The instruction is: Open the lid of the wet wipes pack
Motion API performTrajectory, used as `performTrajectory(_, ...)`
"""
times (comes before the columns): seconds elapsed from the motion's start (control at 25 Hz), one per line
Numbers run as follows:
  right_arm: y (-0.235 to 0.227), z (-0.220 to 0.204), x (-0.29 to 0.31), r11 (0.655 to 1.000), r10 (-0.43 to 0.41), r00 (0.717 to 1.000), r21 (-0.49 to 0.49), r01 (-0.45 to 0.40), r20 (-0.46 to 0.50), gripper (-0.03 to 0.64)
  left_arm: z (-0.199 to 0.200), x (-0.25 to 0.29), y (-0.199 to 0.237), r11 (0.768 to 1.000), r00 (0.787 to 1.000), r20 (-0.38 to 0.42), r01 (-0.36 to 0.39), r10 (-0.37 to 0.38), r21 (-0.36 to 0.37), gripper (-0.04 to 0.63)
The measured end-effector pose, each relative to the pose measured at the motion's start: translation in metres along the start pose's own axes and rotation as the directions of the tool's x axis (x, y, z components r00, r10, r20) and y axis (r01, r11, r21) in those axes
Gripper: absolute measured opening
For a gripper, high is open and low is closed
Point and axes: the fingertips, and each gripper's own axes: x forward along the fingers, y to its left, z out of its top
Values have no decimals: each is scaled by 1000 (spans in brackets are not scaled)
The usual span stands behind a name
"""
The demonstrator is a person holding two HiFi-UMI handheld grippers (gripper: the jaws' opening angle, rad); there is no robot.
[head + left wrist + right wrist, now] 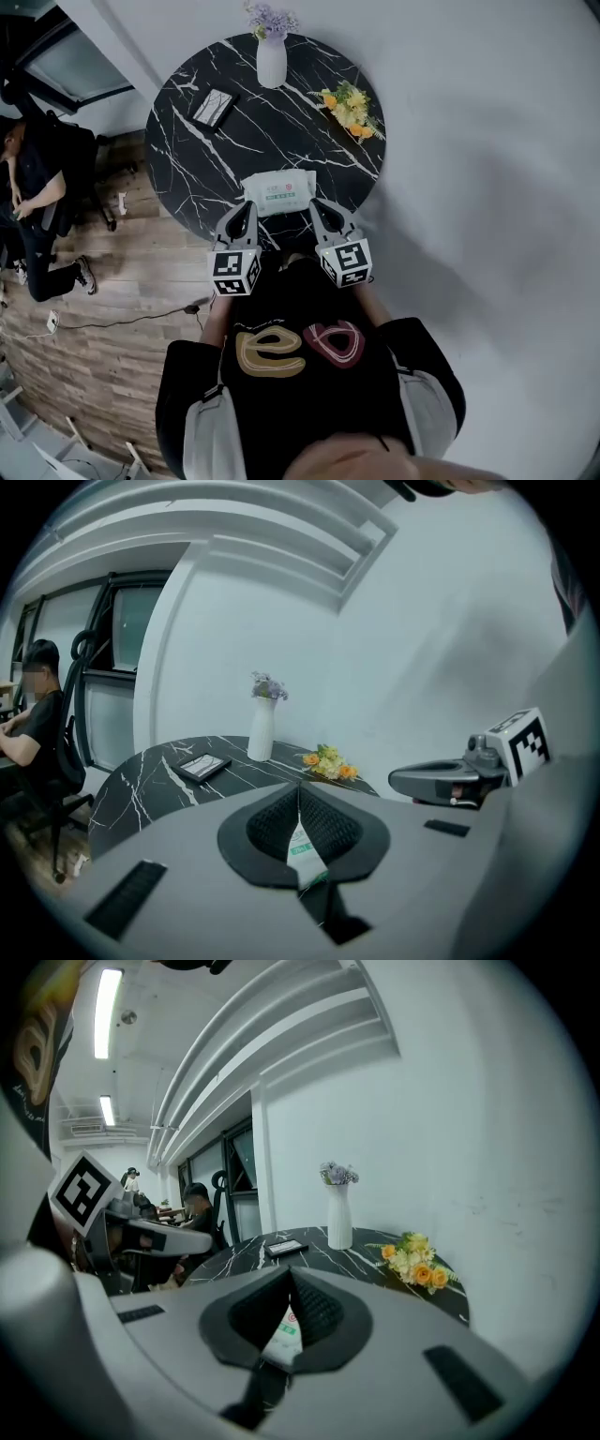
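Bare table [234, 141] separates wipes pack [278, 192] from vase [271, 61].

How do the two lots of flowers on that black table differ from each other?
The purple flowers stand upright in a white vase, while the yellow and orange bunch lies flat with no vase. The purple flowers are pale and form a small cluster; the yellow and orange bunch is brighter, more spread out, and shows green leaves. The purple flowers are at the table's far edge, the yellow and orange bunch nearer its right side. Both rest on the same marbled table.

In both gripper views the wet wipes pack [302, 847] showed only as a sliver between dark pads [267, 825]; its label print was unreadable. The head view's left edge cut off a seated person [37, 192].
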Motion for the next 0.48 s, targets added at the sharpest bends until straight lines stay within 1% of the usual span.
performTrajectory(0.32, -9, 2, 13, 1000, -26, 1000, -8, 26, -14, 11, -25, 33, 18, 1000, 996, -84, 7, -7, 0, 17)
performTrajectory(0.48, -10, -1, 17, 1000, -24, 999, -21, 23, -30, 11, -35, 47, 22, 1000, 992, -125, 17, -16, 2, 17)
